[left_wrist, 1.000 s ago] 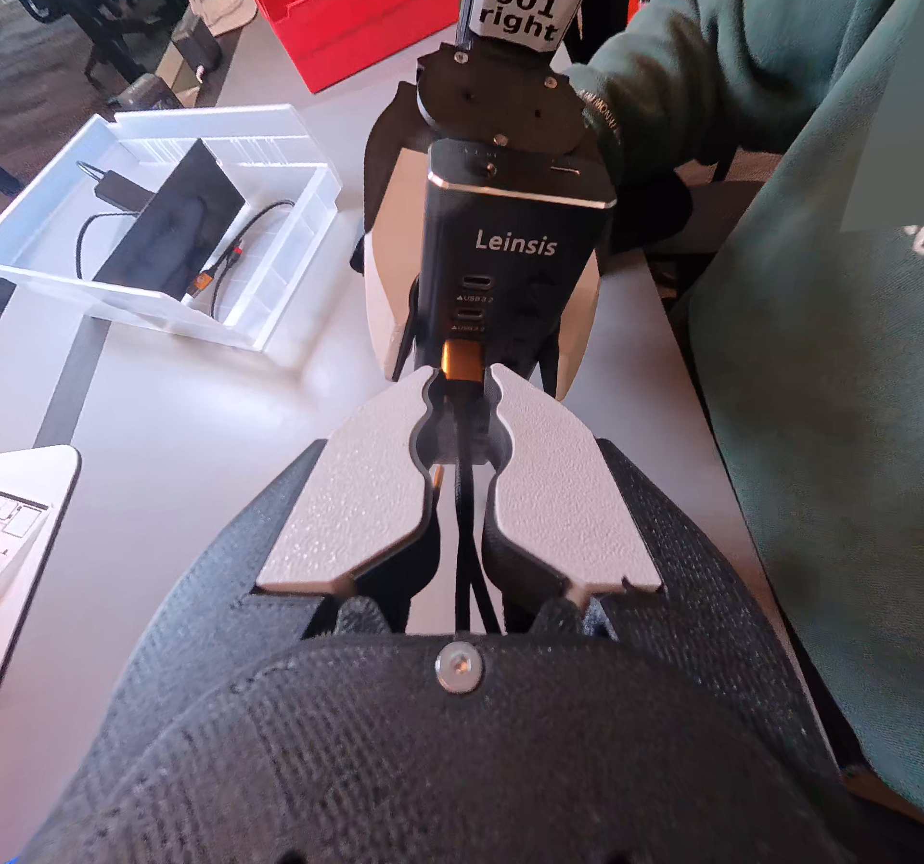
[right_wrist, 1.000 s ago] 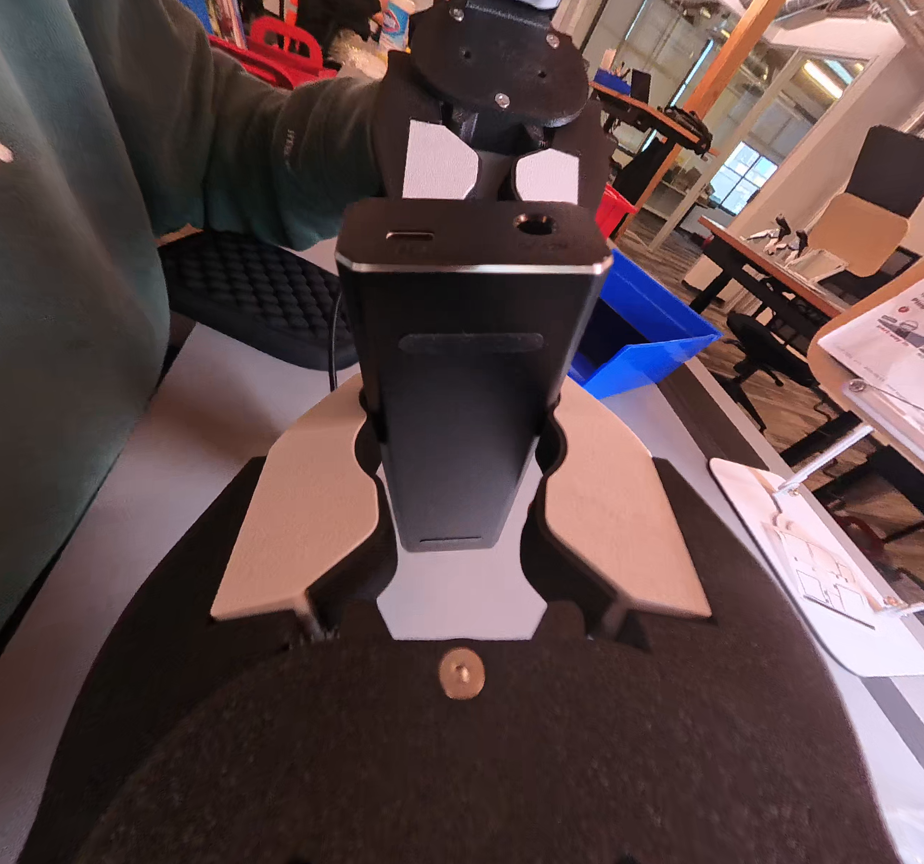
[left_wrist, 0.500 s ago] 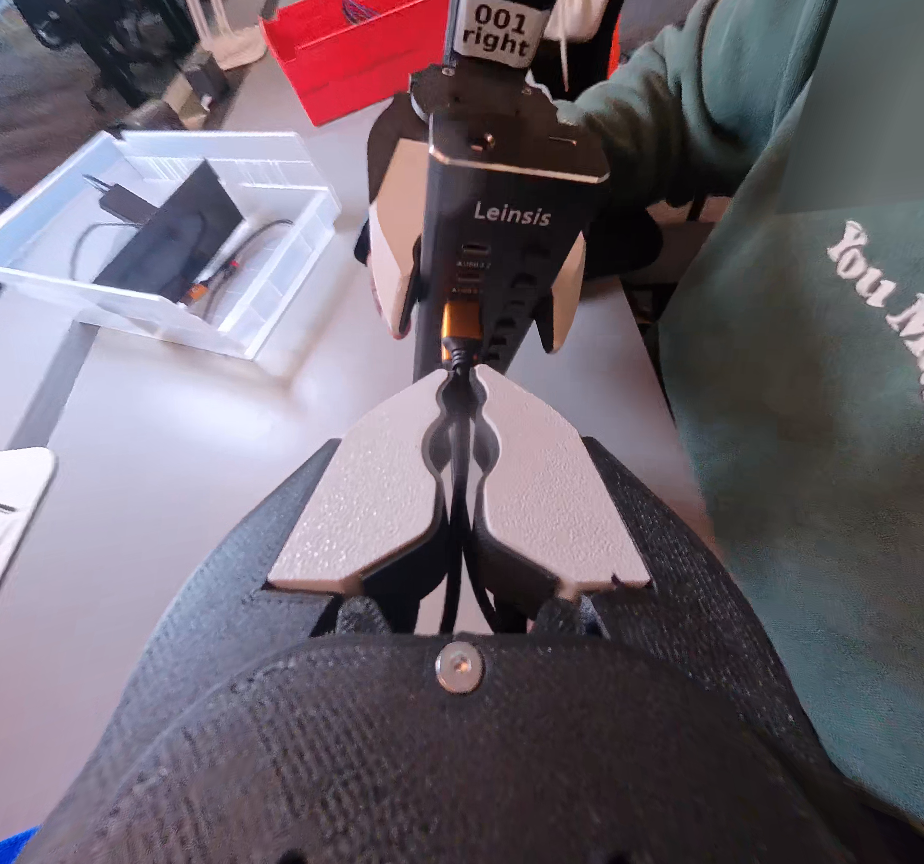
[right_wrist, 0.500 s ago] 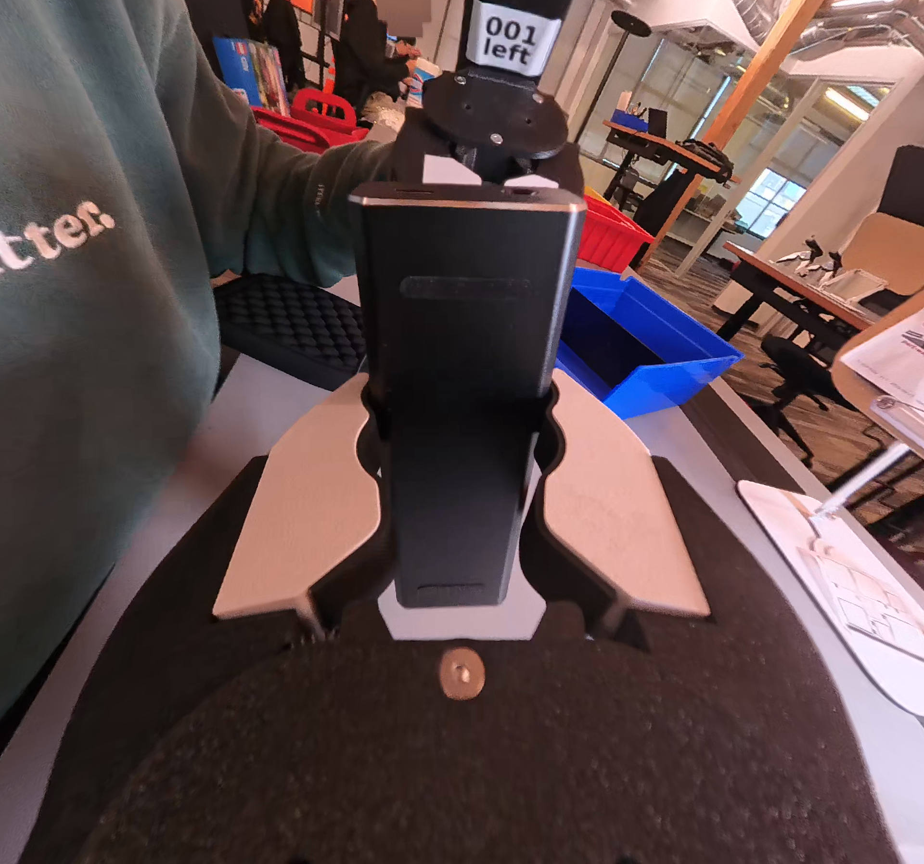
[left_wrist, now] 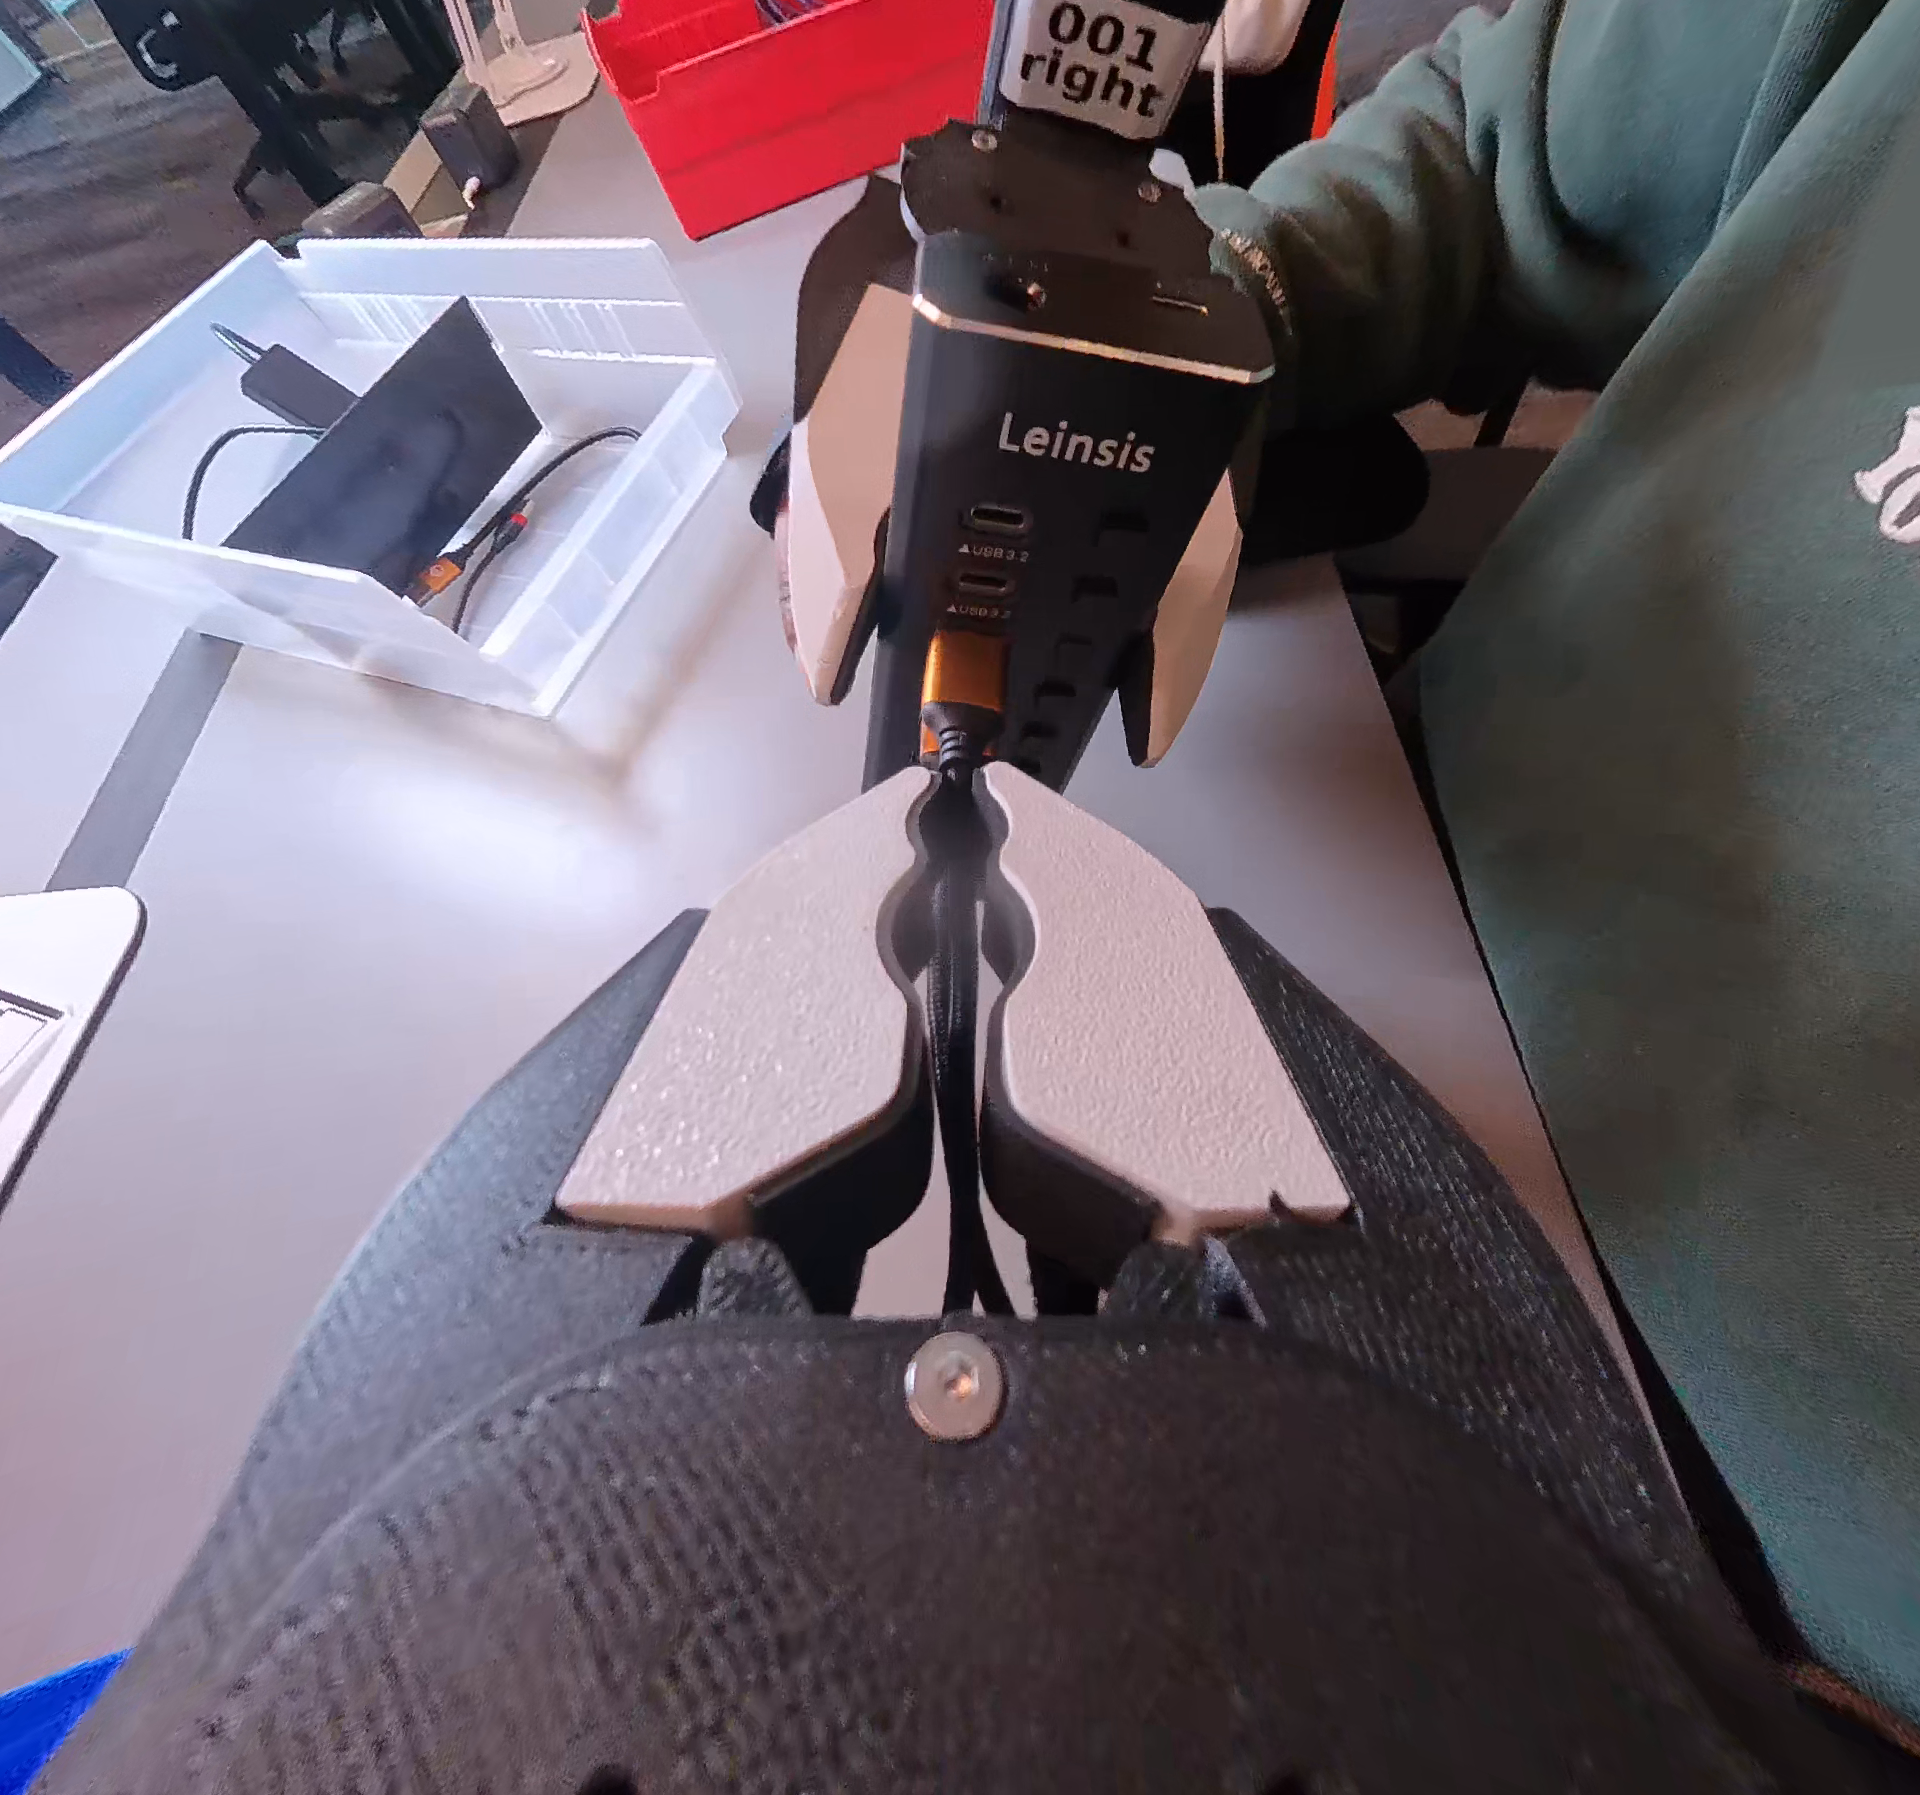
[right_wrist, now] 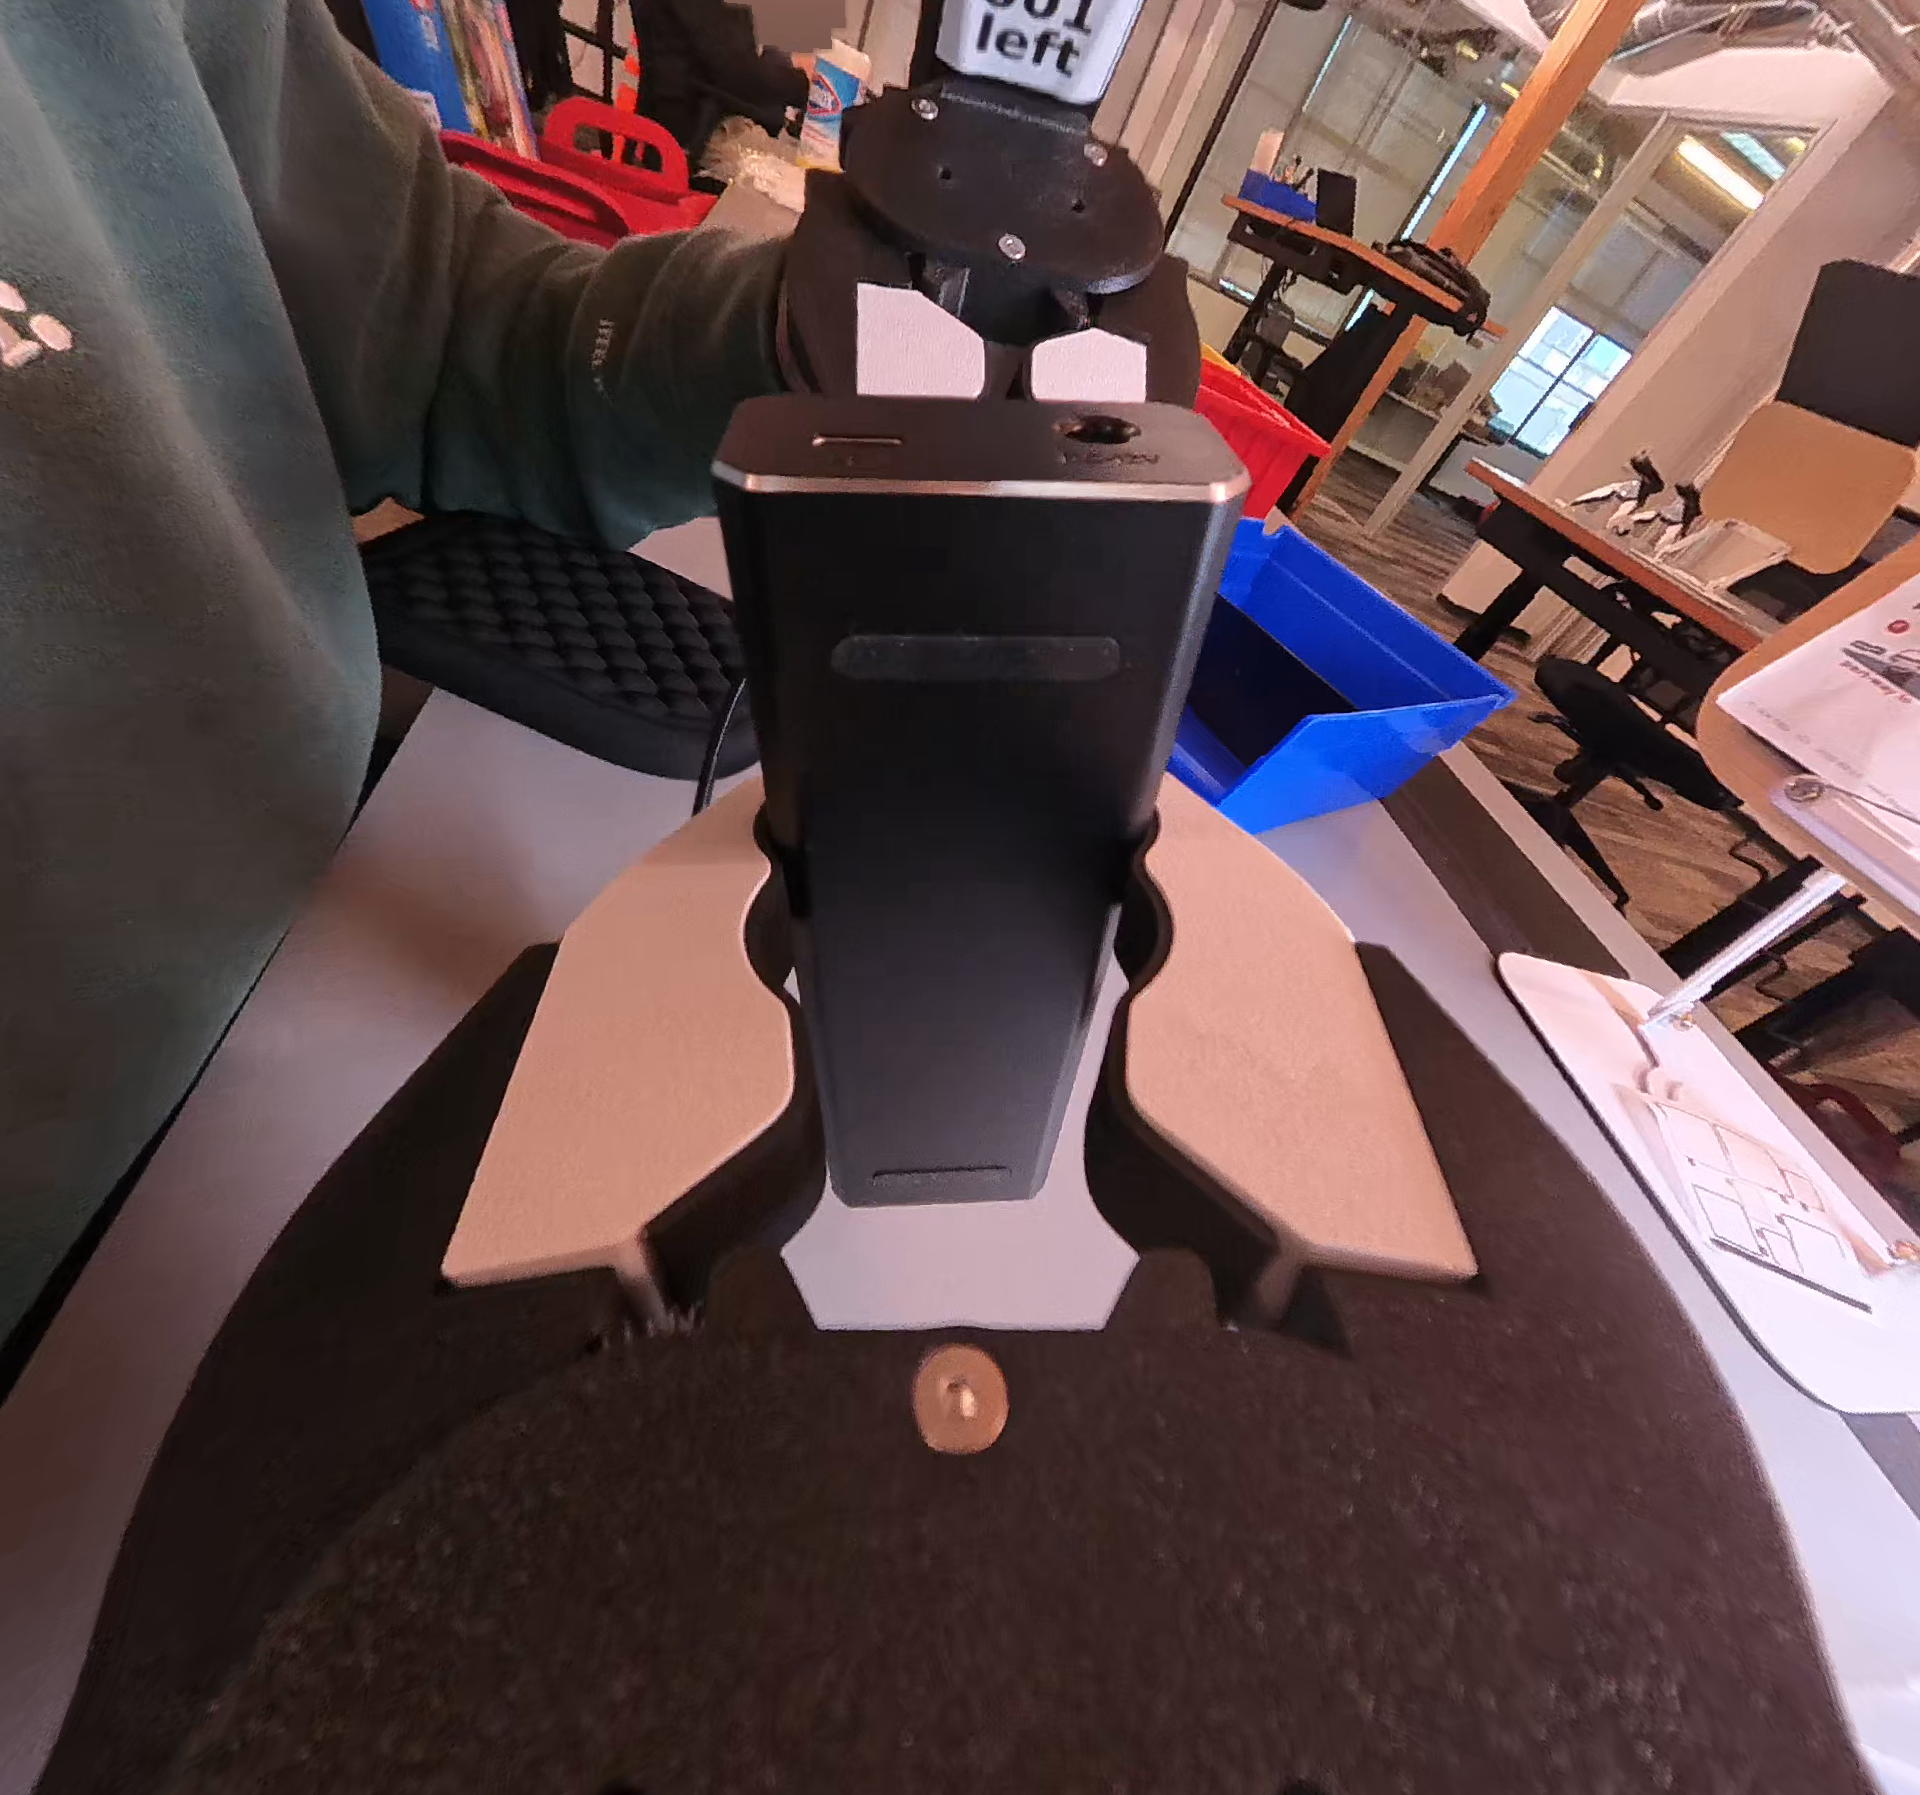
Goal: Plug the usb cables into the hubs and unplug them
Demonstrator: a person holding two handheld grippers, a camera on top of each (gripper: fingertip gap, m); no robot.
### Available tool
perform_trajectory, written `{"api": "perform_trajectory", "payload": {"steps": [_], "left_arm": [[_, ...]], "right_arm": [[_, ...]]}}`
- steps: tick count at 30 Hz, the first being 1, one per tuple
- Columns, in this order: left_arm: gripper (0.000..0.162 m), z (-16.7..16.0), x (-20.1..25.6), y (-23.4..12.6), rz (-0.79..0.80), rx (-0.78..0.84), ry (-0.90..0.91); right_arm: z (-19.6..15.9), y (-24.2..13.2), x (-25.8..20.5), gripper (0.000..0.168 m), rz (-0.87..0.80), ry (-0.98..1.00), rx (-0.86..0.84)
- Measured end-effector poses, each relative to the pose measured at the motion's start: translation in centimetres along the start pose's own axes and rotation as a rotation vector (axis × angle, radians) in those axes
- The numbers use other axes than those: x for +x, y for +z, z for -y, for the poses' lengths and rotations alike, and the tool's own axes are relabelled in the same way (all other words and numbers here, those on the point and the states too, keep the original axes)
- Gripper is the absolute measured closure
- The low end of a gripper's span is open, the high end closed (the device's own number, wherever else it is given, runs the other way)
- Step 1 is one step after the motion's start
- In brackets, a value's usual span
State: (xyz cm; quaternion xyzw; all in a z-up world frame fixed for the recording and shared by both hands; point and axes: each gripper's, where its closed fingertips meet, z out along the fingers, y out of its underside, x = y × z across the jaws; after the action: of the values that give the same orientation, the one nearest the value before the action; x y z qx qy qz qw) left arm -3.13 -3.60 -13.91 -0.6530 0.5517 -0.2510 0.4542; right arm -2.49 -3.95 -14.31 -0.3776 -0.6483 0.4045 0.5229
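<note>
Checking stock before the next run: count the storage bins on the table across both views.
3. A white bin holding cables sits left of the hub, a red bin behind it, and a blue bin right of the hub. Others may be hidden.

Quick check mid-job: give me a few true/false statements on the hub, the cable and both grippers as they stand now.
1. The orange-tipped USB plug sits in a port of the black rectangular hub. True.
2. The right gripper is open and empty. False: it is shut on the hub.
3. The left gripper pinches the black braided cable just behind the plug. True.
4. The two ports above the plug are occupied. False: both are empty.
5. The white plastic bin holds nothing. False: it holds a dark device and cables.
</note>
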Motion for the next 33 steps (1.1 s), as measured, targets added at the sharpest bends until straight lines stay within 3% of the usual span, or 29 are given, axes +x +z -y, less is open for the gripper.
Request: {"api": "perform_trajectory", "payload": {"steps": [8,12,15,18,21,33], "left_arm": [[0.157,-0.6,0.7,0.0,-0.034,-0.044,0.050],[0.157,-0.4,0.7,0.3,-0.038,-0.011,0.022],[0.157,0.6,0.9,0.4,-0.023,0.047,0.008],[0.157,1.0,0.5,0.4,0.008,0.058,0.005],[0.158,1.2,0.2,0.5,0.034,0.084,-0.005],[0.157,1.3,1.1,-0.1,-0.003,0.059,0.052]], "right_arm": [[-1.1,0.2,-2.0,0.103,0.153,-0.125,-0.172],[-1.2,1.5,-1.9,0.089,0.060,-0.220,-0.189],[-1.3,2.2,-1.0,0.077,-0.033,-0.142,-0.130],[0.0,2.2,-0.6,0.079,-0.102,-0.058,-0.021],[0.1,2.1,0.0,0.082,-0.146,-0.064,-0.033],[0.6,1.8,-1.4,0.092,-0.014,0.002,-0.017]]}}
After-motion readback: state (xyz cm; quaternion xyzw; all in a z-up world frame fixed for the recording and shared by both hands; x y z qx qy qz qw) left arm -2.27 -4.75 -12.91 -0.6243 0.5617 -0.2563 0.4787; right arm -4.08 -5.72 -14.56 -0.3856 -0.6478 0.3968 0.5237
